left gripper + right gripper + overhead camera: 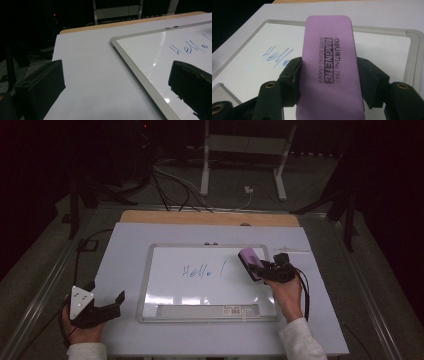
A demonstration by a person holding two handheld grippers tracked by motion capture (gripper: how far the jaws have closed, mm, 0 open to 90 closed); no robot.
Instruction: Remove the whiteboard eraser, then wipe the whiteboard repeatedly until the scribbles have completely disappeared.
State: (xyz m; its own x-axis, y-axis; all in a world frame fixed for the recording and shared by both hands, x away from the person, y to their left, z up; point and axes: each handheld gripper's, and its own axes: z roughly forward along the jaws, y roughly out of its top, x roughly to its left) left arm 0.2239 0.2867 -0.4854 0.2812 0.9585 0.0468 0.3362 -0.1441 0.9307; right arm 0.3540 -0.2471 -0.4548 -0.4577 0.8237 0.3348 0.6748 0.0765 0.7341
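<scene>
Your right gripper [328,75] pinches the light, rigid purple rectangular whiteboard eraser [329,62] across its long sides, a secure hold; your left gripper [117,85] rests spread, empty

You see a purple eraser [328,67] with dark print in the middle of the frame. The board [165,295] is white with a silver frame and blue writing [202,271]. Both grippers [112,307] [256,268] are black. The table [125,245] is pale grey, with a tan edge up top.
</scene>
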